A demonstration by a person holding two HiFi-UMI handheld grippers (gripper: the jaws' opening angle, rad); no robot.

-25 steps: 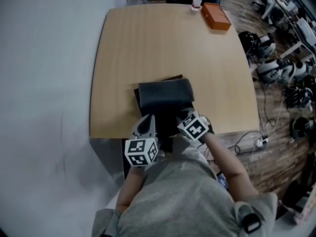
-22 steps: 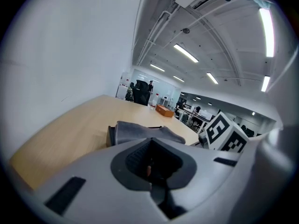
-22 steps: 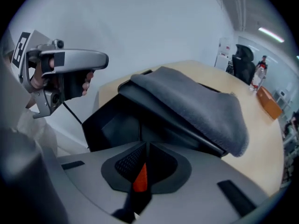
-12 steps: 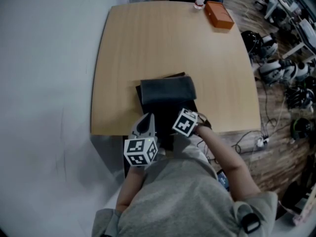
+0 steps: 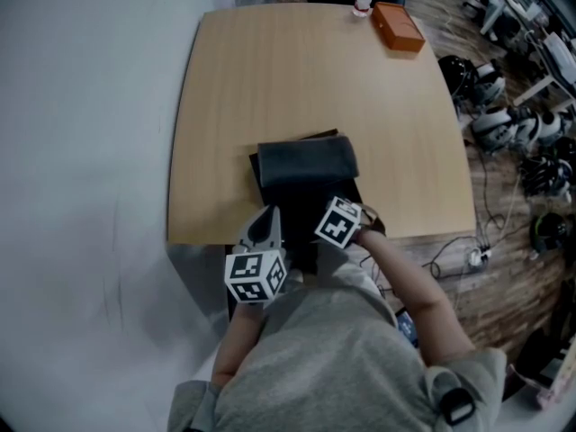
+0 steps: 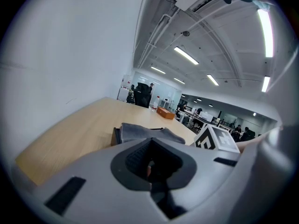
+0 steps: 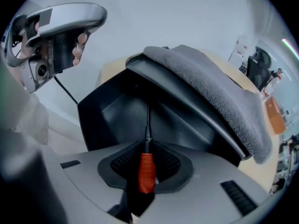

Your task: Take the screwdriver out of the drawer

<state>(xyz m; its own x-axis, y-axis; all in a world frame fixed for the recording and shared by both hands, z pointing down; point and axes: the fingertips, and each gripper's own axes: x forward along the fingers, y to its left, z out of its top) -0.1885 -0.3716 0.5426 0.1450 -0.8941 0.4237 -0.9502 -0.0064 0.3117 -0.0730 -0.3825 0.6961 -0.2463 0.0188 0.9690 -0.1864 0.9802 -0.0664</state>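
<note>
Office desk, from my remote feed: the R gripper point(image 7: 150, 149) pointed steeply down into the open black drawer point(image 7: 117, 111) at the near edge of the table point(image 5: 297, 79). Its jaws were closing on the orange handle of the screwdriver point(image 7: 146, 171), w/ a pad on either side. The tool's dark shaft ran on down inside the drawer. The L gripper point(image 5: 263, 230) hung just beside it, off the table edge, jaws together & empty. A grey cloth point(image 7: 219, 92) lay over the drawer unit's top. An orange box point(image 5: 399, 27) sat at the far edge.
</note>
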